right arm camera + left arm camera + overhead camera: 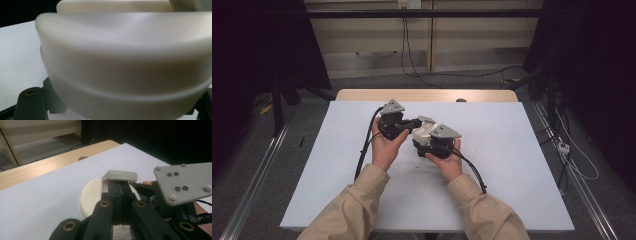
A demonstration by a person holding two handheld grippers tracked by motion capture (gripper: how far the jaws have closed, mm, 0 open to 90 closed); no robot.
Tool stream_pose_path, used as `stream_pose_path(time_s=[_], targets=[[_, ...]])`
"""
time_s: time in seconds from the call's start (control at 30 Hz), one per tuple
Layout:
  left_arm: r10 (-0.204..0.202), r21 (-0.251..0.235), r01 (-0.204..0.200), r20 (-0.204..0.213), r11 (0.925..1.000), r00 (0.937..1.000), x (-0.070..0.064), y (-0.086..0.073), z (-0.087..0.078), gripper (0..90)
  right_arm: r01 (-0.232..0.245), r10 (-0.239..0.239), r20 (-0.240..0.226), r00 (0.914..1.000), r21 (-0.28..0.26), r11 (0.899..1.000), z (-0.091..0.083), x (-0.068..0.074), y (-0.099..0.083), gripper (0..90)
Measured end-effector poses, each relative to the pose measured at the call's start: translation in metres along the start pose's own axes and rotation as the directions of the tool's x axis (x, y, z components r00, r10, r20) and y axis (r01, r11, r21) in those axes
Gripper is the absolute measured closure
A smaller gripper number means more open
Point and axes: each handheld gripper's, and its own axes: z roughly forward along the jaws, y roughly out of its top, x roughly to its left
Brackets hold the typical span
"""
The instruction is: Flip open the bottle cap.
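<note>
- Round white container [423, 133] sits mid-table, toward the far edge, upright, with no long axis.
- Left gripper [416, 121] is clenched on its pale lid tab [120, 175].
- Right gripper [426, 146] hugs the container's body; its jaws are mostly hidden, so the grip cannot be told.

The round container [91, 195] looks like smooth, matt cream plastic, its lid tab [120, 175] slightly translucent. Each gripper [419, 122] is matt black plastic under a dull grey metal plate. The table [512, 150] is matt white with a wooden edge.
</note>
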Motion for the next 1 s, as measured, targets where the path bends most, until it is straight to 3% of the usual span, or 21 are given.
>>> stream_pose_path(time_s=[1.0], targets=[[0.008, -0.006, -0.008, 0.004, 0.9999, 1.0, -0.003, 0.014, 0.013, 90.0, -0.006, 0.006, -0.001, 1.0, 0.002, 1.0, 0.0, 0.0, 0.0, 18.4]])
